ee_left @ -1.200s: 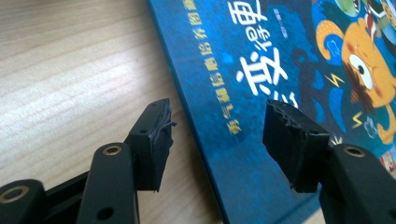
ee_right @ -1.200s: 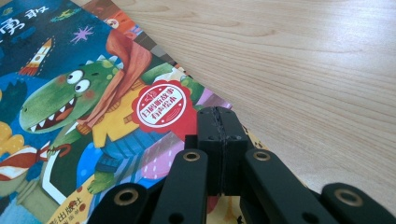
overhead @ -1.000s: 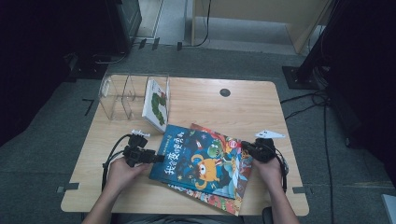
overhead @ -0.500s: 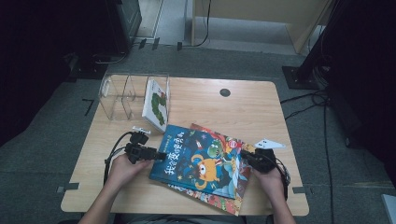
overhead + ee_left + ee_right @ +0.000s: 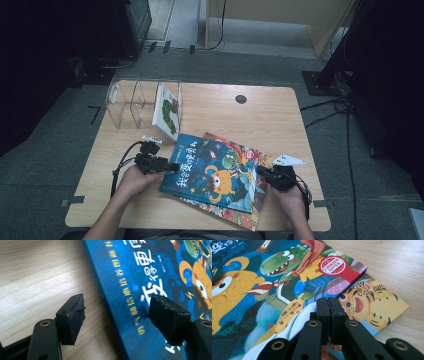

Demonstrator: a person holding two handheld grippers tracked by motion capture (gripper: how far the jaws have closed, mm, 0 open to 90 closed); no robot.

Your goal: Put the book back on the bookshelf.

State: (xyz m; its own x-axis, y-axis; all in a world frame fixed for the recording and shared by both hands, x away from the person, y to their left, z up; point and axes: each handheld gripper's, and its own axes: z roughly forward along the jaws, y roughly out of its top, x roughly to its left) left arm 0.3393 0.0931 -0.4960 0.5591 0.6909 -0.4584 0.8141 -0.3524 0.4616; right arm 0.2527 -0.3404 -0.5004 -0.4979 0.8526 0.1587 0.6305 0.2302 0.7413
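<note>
The blue book lies flat, long axis slanting left-far to right-near — left gripper gapes at its spine, right gripper pinched closed, empty.

Blk gripper w/ worn pads, brass-ringed screw holes

Bare table lies open beyond the blue book; the clear organizer and its upright book block the far-left corner.
</note>
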